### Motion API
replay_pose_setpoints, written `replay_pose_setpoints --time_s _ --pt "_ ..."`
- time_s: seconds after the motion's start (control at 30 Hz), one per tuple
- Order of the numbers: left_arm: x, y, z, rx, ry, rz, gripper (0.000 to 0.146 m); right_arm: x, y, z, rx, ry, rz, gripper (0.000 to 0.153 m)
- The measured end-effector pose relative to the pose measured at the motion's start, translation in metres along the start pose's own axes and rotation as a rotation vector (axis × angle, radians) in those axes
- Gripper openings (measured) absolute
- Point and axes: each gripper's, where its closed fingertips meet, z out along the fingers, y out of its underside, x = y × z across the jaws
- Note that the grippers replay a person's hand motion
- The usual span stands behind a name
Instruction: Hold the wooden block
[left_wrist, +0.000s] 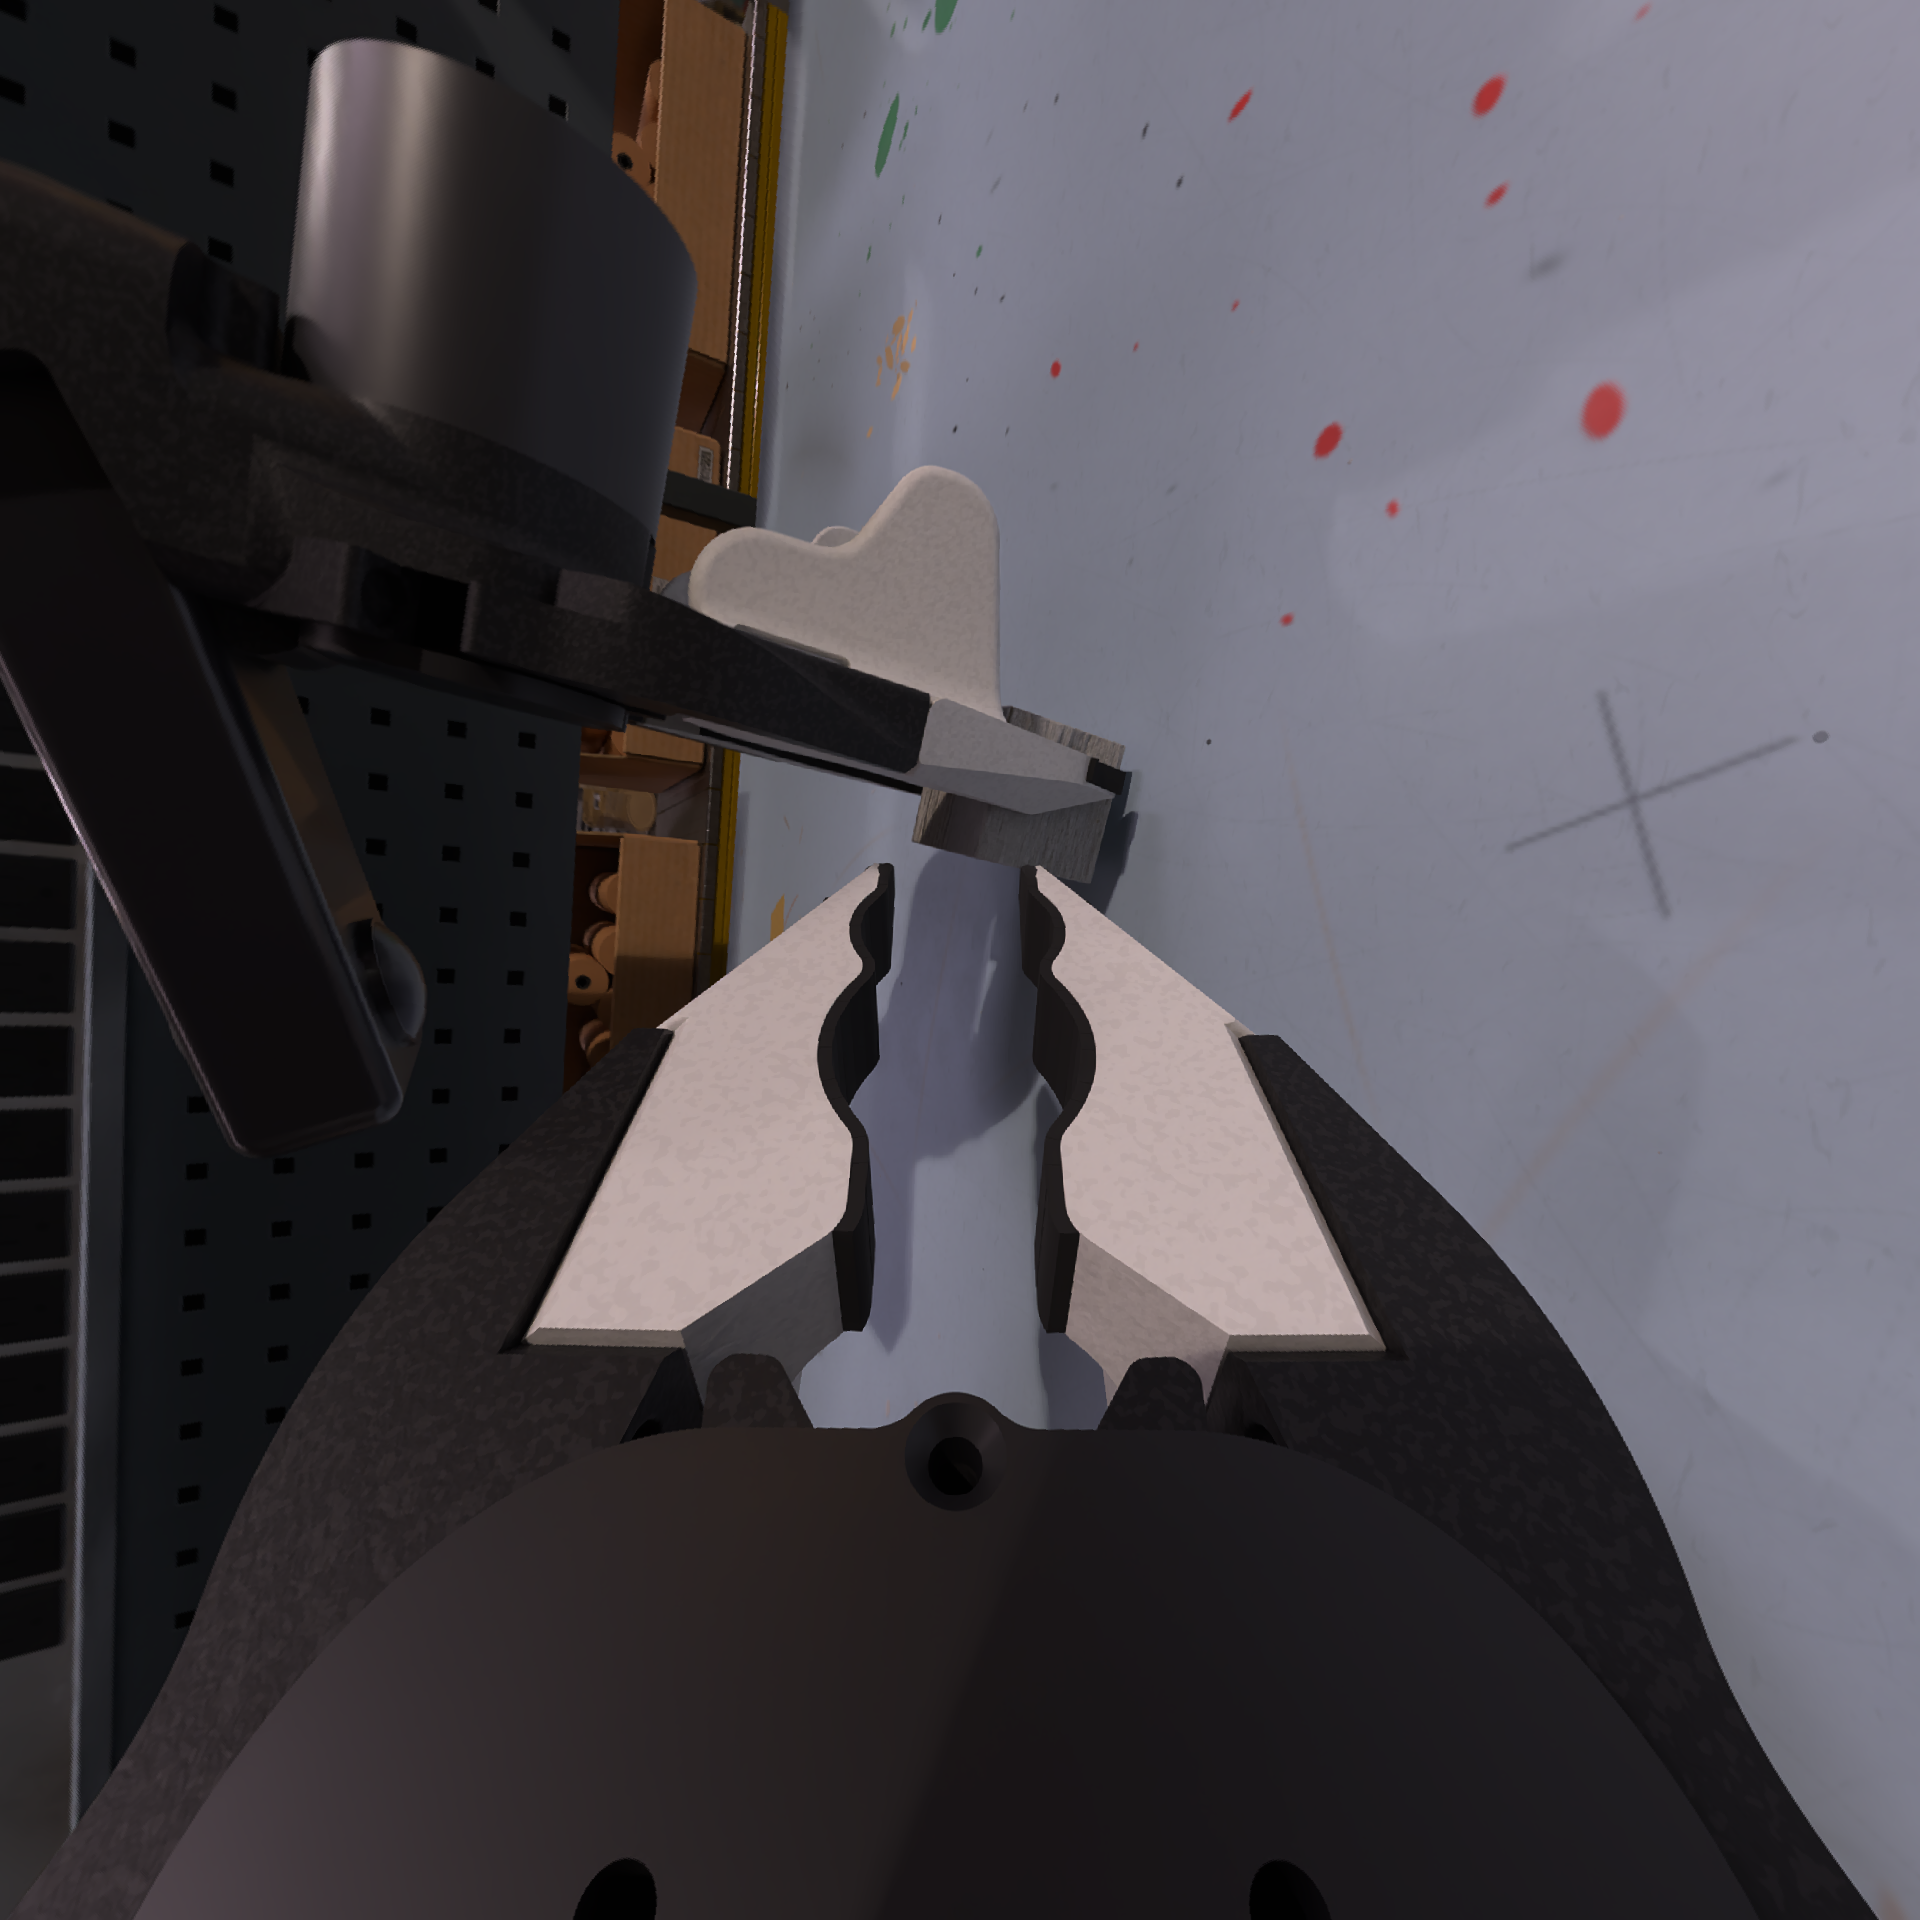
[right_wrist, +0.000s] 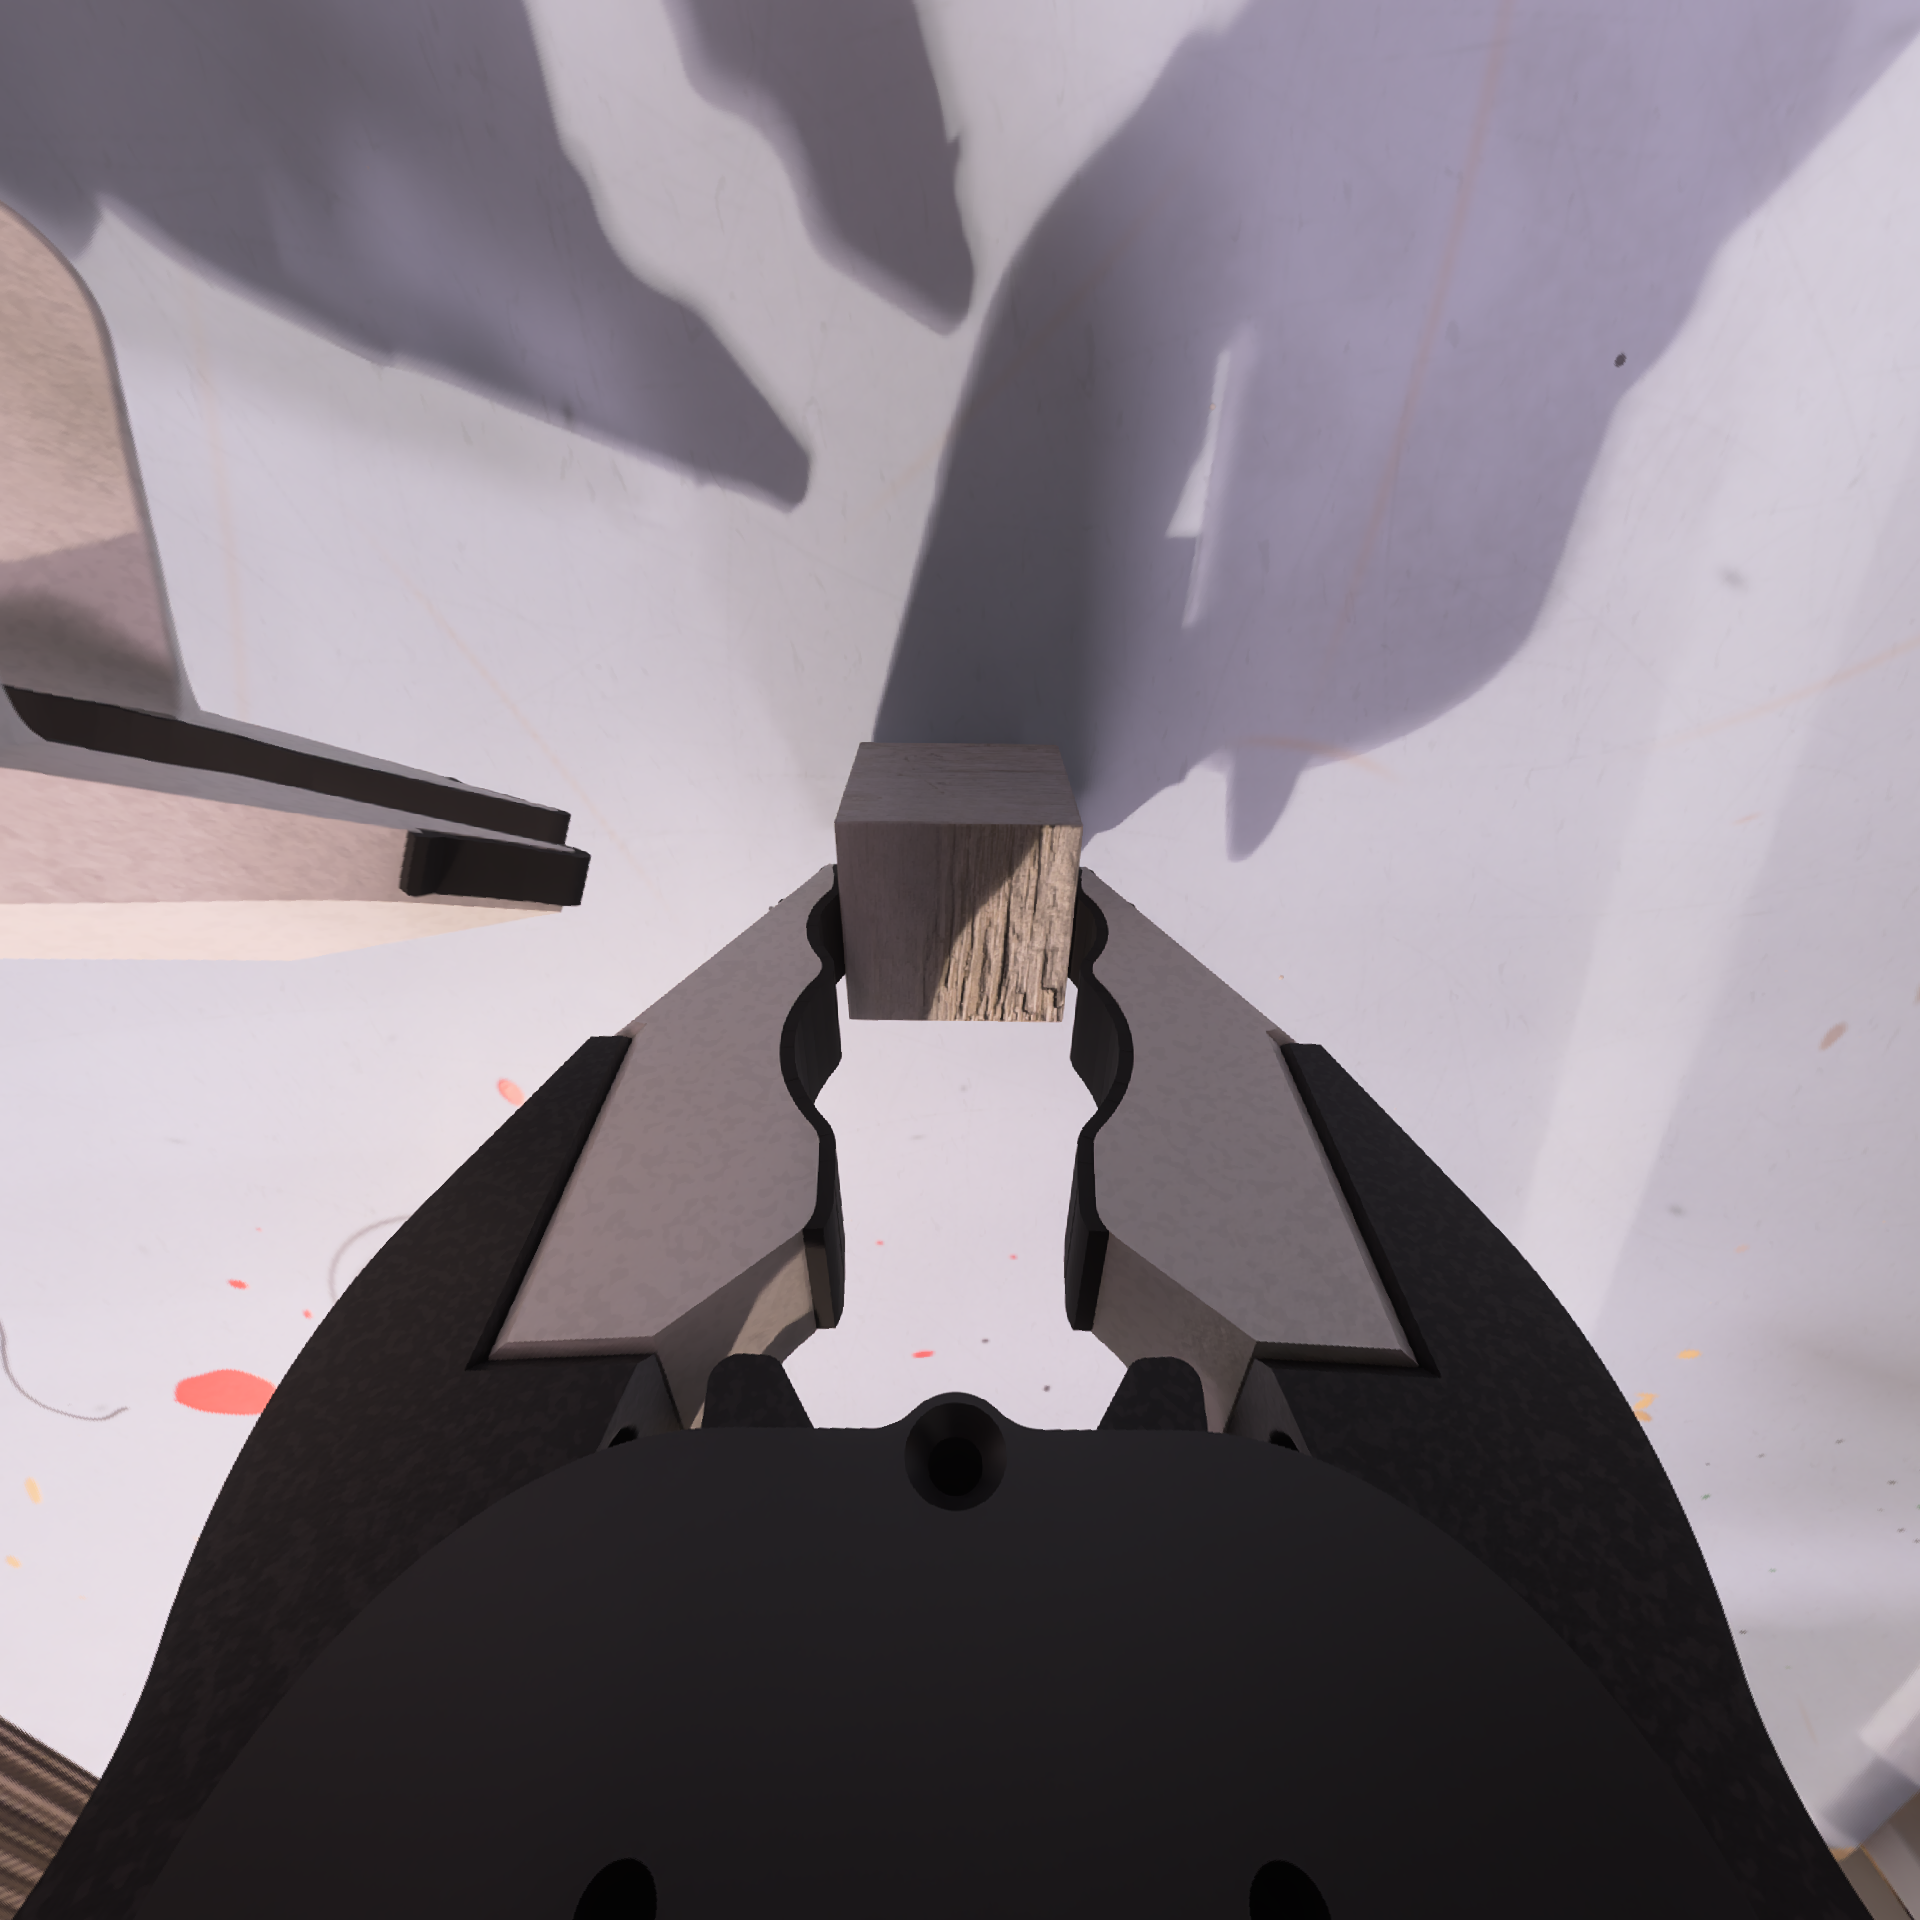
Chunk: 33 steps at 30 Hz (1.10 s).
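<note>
The wooden block (right_wrist: 956, 914) is a small weathered cube. My right gripper (right_wrist: 956, 883) is shut on it, with its pads pressed on the block's left and right faces near the fingertips. In the left wrist view the right gripper (left_wrist: 1081, 784) reaches in from the left with the block (left_wrist: 997, 836) in its tips, close to the pale table surface (left_wrist: 1455, 1039). I cannot tell whether the block touches the table. My left gripper (left_wrist: 958, 878) is just short of the block, its fingers a narrow gap apart and empty. It also shows at the left in the right wrist view (right_wrist: 499, 847).
The table is spotted with red, green and orange paint and bears a pencilled cross (left_wrist: 1642, 800). A dark pegboard (left_wrist: 416, 831) and shelves with cardboard boxes (left_wrist: 686, 260) stand beyond the table's edge. Gripper shadows fall on the table (right_wrist: 1351, 520).
</note>
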Motion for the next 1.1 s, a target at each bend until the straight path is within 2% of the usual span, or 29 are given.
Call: replay_pose_setpoints --time_s 0.2,0.6,0.9,1.1 --pt "0.002 -0.005 -0.003 0.049 -0.006 0.061 0.025 -0.001 0.0 -0.002 0.004 0.004 -0.009 0.041" --pt "0.002 -0.004 -0.013 0.167 0.064 0.045 0.038 -0.001 0.0 -0.007 0.017 0.018 -0.021 0.041" --pt "-0.009 0.0 -0.014 0.194 0.005 0.04 0.049 -0.004 -0.002 -0.009 0.02 0.02 -0.034 0.041" --pt "-0.008 0.002 -0.015 0.216 0.02 0.059 0.053 -0.006 -0.003 -0.01 0.021 0.022 -0.041 0.041"
